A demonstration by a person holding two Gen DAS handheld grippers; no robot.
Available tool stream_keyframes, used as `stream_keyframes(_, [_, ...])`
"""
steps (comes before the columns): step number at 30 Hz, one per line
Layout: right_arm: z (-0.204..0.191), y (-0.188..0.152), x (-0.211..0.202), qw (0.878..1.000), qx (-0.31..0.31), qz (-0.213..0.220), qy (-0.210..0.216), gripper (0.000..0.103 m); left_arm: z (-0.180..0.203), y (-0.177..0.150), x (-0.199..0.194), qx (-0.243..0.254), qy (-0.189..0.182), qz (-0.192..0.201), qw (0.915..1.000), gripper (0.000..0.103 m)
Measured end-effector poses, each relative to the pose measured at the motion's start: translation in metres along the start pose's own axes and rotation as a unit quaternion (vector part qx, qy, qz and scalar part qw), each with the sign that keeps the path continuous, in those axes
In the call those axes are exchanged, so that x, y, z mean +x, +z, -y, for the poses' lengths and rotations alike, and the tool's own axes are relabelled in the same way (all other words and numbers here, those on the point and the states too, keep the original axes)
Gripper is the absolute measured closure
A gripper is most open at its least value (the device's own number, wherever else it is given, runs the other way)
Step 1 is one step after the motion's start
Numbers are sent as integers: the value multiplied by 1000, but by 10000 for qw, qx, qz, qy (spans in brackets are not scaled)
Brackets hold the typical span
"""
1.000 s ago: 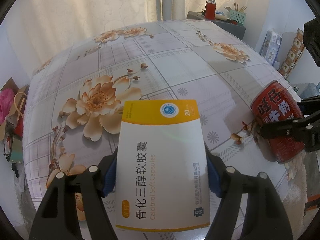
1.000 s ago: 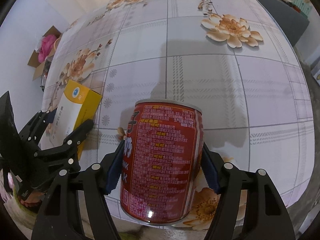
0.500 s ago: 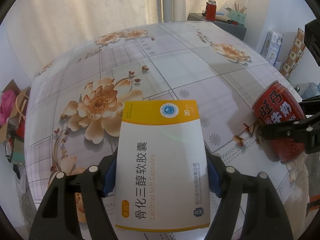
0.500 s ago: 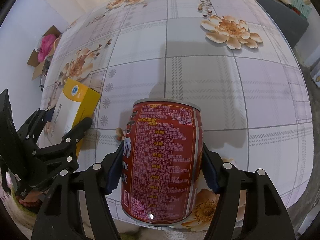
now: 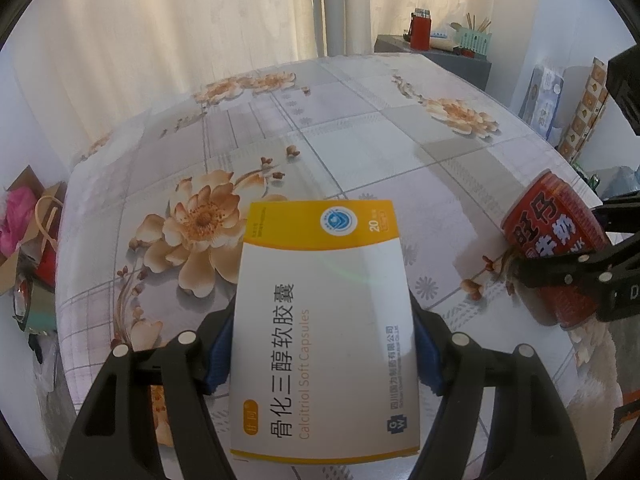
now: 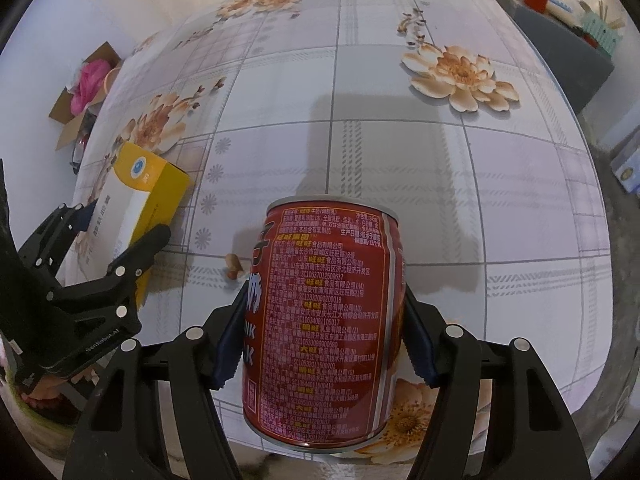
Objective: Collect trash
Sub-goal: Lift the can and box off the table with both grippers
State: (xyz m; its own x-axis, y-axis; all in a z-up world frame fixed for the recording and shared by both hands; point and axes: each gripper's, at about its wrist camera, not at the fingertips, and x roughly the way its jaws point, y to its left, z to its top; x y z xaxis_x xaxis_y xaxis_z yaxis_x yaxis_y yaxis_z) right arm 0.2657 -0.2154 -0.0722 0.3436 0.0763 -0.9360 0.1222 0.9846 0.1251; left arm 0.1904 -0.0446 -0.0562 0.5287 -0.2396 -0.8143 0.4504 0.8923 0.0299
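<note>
A white and yellow medicine box [image 5: 324, 320] sits between the blue pads of my left gripper [image 5: 323, 360], which is shut on it above the flowered table [image 5: 360, 128]. To its right in the left wrist view, a red drink can [image 5: 556, 248] is clamped in my right gripper [image 5: 580, 280]. The right wrist view shows the same can [image 6: 328, 320] upright and slightly tilted, with my right gripper [image 6: 326, 344] shut on its sides. At the left edge there, the box [image 6: 136, 196] is held by my left gripper [image 6: 116, 240].
An open cardboard box with pink stuff [image 6: 86, 84] stands on the floor left of the table. A grey cabinet [image 5: 432, 52] with a red flask stands behind the far right corner. Packages [image 5: 544, 96] lean against the right wall. Curtains hang behind.
</note>
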Motion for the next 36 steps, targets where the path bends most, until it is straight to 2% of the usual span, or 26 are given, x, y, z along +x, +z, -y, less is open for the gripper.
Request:
stream_keyframes(15, [-1,-3,-6,9999,32,103,75,40,4,1,-14,14,3,175,9998,33])
stream_keyframes(22, [7,-7,-13,9994,155,167,256,40,5,5,-25,-10,-201,337,9992,33])
stream_keyframes(31, [23,-13,-27,9978,356,405,388,40,28,31,-38,373,-372,664,9964,33])
stream_keyframes(36, [44,-23,-43,9960,520,603,398,40,49,51,-45,529,-645,759,9936,33])
